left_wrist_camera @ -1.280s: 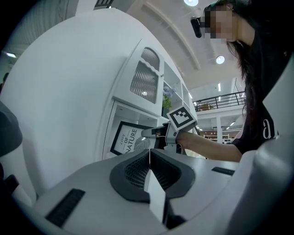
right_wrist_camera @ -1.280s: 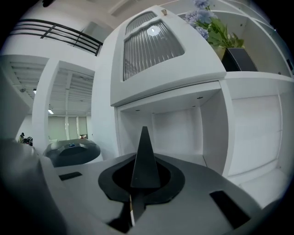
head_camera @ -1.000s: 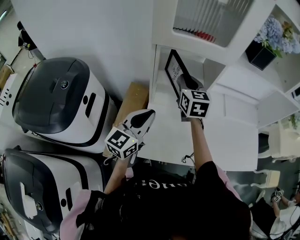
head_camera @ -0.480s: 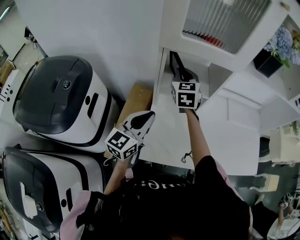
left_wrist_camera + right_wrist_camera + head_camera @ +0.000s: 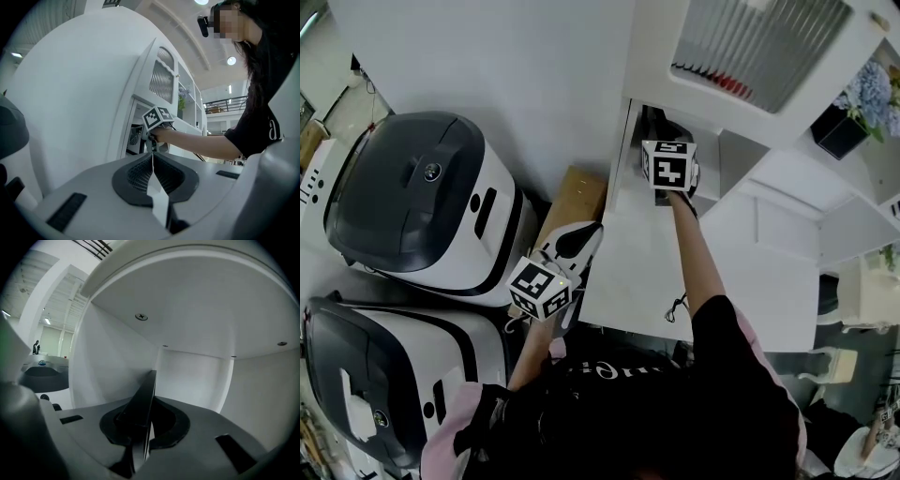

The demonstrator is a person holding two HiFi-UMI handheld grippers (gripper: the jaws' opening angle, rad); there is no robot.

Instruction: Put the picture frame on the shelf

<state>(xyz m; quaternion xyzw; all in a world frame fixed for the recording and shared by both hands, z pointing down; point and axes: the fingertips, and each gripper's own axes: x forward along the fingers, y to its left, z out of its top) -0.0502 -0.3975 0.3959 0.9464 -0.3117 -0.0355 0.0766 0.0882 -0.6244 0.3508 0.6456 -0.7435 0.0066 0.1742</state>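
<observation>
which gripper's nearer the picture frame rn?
Right. The right gripper is shut on the picture frame, gripping its edge inside the shelf compartment. The left gripper, shut and empty, hangs well back outside it, apart from the frame.

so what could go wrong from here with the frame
The right gripper is shut on one thin edge of the picture frame inside the shelf compartment. Whether the frame stands on anything doesn't show, so released now it might topple. Pushed deeper, it could knock the back wall.
</observation>
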